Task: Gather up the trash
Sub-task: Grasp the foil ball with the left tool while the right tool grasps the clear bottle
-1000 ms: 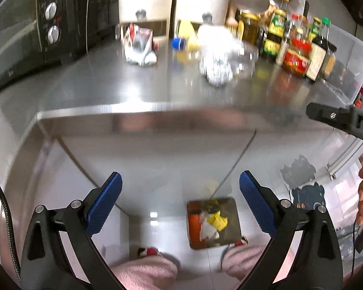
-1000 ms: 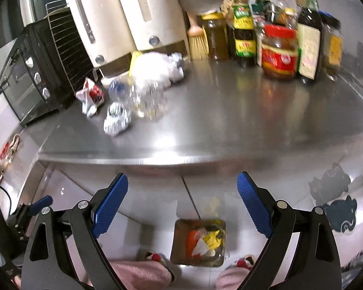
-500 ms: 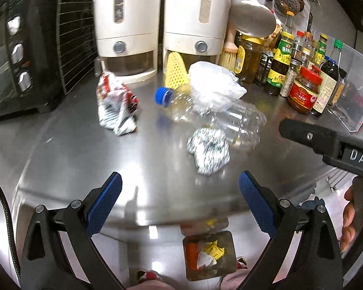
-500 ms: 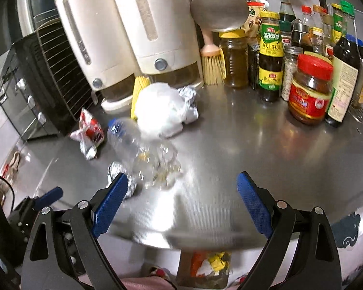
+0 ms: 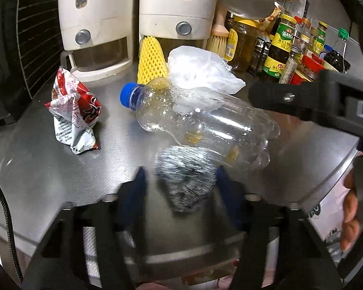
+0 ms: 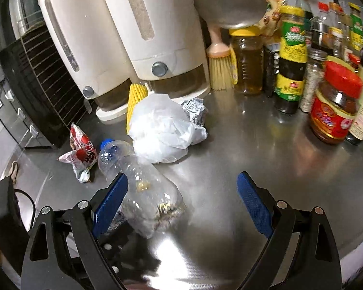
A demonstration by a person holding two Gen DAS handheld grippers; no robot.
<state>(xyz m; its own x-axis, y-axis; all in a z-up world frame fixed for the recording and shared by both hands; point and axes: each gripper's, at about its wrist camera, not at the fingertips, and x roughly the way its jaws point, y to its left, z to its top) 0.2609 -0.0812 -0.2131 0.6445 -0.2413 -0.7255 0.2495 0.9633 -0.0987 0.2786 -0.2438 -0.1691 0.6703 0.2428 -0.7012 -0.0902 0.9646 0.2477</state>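
A crumpled foil ball (image 5: 185,176) lies on the steel counter (image 5: 48,169) between the blurred blue pads of my left gripper (image 5: 181,193), which is closing around it. An empty clear bottle (image 5: 203,123) with a blue cap lies behind it; it also shows in the right wrist view (image 6: 138,183). A white plastic bag (image 6: 162,128), a red snack wrapper (image 5: 72,113), a yellow foam net (image 5: 150,60) and a second foil ball (image 6: 194,110) lie further back. My right gripper (image 6: 181,203) is open and empty, its left pad next to the bottle.
Two white dispensers (image 6: 133,36) stand at the back. A black oven (image 6: 34,84) is at the left. Sauce bottles and jars (image 6: 334,111), a brush (image 6: 220,67) and a ladle line the back right. The counter's front edge is near both grippers.
Both grippers have moved up and forward over the counter. My left gripper's jaws have narrowed around the foil ball. My right gripper has come up beside the bottle.
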